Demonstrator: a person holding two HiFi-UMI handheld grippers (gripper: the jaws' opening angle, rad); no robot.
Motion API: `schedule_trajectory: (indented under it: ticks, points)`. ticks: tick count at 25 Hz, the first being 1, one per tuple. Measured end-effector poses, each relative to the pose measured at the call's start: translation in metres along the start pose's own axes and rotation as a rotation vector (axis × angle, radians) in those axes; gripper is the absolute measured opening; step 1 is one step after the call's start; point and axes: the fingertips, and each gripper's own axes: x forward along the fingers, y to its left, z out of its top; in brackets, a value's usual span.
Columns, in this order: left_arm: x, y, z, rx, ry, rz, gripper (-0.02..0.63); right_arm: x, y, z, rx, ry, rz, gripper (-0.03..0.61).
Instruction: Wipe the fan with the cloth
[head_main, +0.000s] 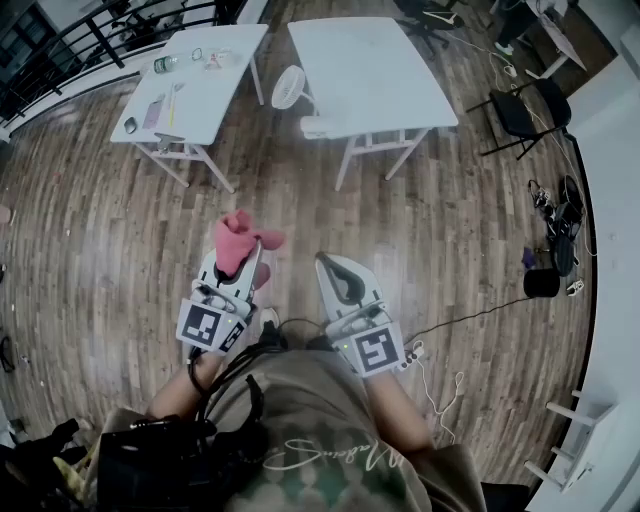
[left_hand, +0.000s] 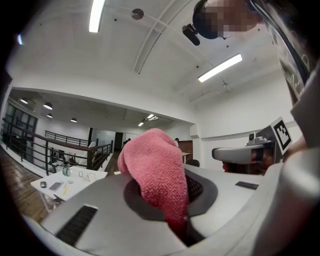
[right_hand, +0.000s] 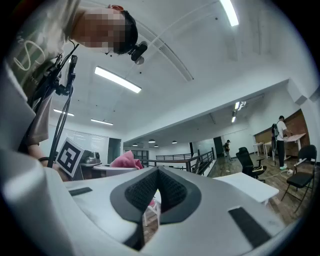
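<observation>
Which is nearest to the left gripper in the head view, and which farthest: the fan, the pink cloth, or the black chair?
1. The pink cloth, clamped in the left gripper.
2. The fan, on the floor ahead, beside a white table.
3. The black chair, far ahead on the right.

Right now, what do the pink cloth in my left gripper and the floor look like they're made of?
Pink cloth: likely terry or microfibre, matte, with a nubbly looped weave, bunched softly between the shut jaws of the left gripper. Floor: wood planks or wood-look laminate, I can't tell which; streaky brown grain, narrow boards, slight sheen.
</observation>
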Motion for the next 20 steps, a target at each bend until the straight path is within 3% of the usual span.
schedule_trajectory:
  ticks: [5, 10, 20]
  points:
    - [-0.008, -0.006, -0.003, -0.004, -0.003, 0.036, 0.031, -0.012, 0.001, -0.004, 0.010, 0.004, 0.009, 0.020]
    - [-0.017, -0.020, -0.015, -0.031, 0.017, 0.073, 0.031, -0.030, -0.023, 0.003, 0.055, -0.065, -0.057, 0.021]
    - [-0.031, -0.042, -0.022, -0.016, 0.017, 0.134, 0.031, -0.078, -0.041, 0.002, 0.058, -0.082, -0.051, 0.021]
